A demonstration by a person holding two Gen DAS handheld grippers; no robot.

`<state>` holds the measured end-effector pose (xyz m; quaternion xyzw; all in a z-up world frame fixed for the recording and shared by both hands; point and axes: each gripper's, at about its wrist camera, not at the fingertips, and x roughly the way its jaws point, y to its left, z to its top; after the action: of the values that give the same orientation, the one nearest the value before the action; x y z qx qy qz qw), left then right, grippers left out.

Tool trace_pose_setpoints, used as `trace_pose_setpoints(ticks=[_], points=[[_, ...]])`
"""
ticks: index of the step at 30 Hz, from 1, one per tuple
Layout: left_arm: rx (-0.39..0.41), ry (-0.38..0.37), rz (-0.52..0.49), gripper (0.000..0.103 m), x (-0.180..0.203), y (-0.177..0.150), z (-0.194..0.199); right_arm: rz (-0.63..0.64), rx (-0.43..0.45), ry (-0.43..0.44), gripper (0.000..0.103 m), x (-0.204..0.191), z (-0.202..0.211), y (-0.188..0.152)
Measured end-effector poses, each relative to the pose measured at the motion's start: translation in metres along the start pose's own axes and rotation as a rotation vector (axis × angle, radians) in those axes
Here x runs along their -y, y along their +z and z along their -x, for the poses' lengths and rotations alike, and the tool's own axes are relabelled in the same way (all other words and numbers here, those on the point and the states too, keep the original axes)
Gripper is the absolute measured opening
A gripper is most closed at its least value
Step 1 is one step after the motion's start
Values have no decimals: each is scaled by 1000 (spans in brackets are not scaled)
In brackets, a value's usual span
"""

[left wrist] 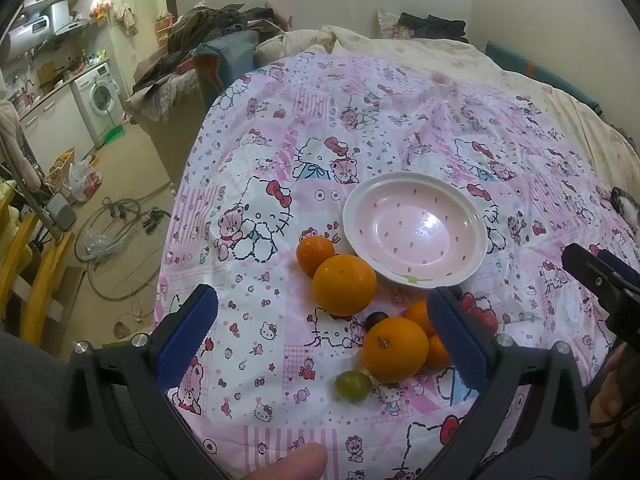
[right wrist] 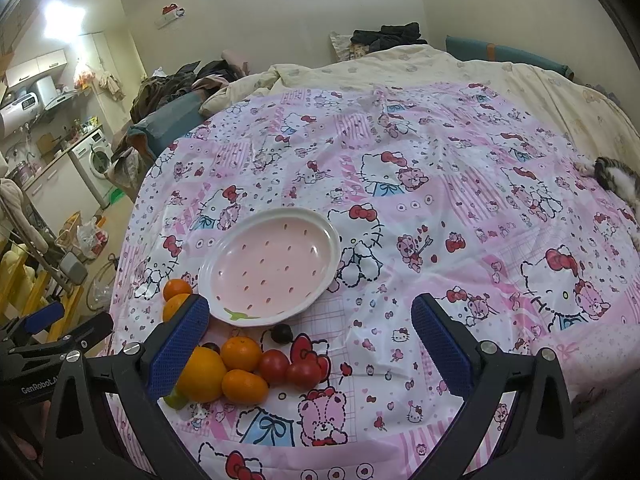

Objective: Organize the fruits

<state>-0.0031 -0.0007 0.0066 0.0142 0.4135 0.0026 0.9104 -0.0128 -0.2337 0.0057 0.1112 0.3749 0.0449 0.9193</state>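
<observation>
While both grippers hover over the pink cartoon-print cloth (right wrist: 440, 208), nothing is grasped; left gripper (left wrist: 324, 336) is spread wide w/ a big orange (left wrist: 395, 349) and green grape (left wrist: 353, 386) between its fingers, untouched; right gripper (right wrist: 310, 344) is likewise released — oranges (right wrist: 241, 353) and 2 tomatoes (right wrist: 289, 367) lie near its left finger. The pink plate (right wrist: 224, 248) sits just beyond the fruit, bare; 2 more oranges (left wrist: 344, 290) touch beside its rim.

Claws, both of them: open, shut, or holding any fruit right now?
Left claw: open, holding nothing, poised over the oranges beside the plate.
Right claw: open, holding nothing, above the cloth.
</observation>
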Motion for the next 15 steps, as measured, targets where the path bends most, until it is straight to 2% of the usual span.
trace_pose_setpoints(ticks=[15], points=[[4, 2, -6, 103, 2, -1, -3, 6, 2, -10, 103, -1, -1, -4]])
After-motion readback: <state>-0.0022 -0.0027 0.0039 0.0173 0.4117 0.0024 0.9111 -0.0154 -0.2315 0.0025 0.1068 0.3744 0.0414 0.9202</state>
